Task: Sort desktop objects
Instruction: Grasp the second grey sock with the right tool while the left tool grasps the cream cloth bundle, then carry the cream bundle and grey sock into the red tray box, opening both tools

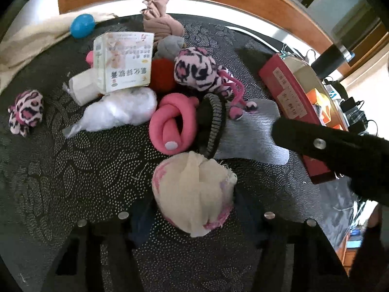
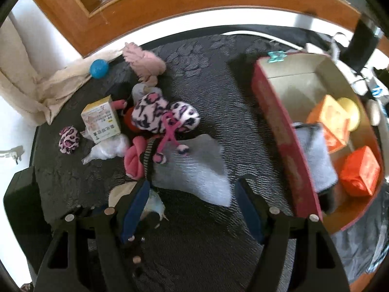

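Left wrist view | left tongs point(image 1: 194, 209) pinching cream cloth bundle point(image 1: 194, 192), near the pile's front | right tongs point(image 2: 194, 194) spread over grey cloth point(image 2: 194, 168) | should lift straight, then carry right to red box point(image 2: 287, 131)

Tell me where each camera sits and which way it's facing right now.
Left wrist: on the left tool, tilted steeply down at the pile on the dark mat; its fingers flank a cream bundle; the right tool's black finger crosses in front of the red box.
Right wrist: on the right tool, tilted down over the grey cloth and red box; its jaws stand open and empty.
Shared: pink knot, leopard toy, blue ball.
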Motion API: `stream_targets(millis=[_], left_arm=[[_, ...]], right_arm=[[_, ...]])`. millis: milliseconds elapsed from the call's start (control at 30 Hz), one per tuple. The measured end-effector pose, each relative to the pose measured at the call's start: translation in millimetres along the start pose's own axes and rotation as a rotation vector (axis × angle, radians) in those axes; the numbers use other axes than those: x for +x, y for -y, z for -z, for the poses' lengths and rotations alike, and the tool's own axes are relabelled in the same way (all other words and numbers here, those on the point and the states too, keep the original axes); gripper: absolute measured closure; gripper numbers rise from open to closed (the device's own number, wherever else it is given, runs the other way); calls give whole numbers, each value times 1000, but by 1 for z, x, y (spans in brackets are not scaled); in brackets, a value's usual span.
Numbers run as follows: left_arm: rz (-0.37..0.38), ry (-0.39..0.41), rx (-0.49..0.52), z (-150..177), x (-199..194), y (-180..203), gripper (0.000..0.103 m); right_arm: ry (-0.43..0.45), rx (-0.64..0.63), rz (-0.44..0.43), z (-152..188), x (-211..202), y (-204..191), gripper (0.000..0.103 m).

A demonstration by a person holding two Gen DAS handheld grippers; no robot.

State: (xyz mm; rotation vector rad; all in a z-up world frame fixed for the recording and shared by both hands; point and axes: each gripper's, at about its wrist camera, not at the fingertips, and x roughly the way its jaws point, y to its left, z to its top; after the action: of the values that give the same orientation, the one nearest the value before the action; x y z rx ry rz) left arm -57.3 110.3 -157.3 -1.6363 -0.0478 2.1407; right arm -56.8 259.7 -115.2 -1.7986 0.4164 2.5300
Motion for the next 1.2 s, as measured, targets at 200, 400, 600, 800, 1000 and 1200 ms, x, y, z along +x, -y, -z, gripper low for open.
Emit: stream_targets(millis=[200,400,600,800,1000,1200], left_arm=[[-35,37,-45,0,-19,-13,42],[-71,67,-79,3,-37,-25,42],[-102,74,-115,12,-47,-30,42],[-126,83,-131,15,-53,-28,42],[-127,103,-95,12,-62,-5,42],[-111,118,-31,-1,-60,35,42]], right_arm=[[-32,-42,-14,-8,21,-6,22],[-63,-71,9,-16,40,-6,19],[-109,-68,-21,-16,59,-4,17],[-92,-88,-18,-11,51,-2,52],[-28,-66,-65,-6,14,14,59],[75,-17,-83,-4,-32,48,59]])
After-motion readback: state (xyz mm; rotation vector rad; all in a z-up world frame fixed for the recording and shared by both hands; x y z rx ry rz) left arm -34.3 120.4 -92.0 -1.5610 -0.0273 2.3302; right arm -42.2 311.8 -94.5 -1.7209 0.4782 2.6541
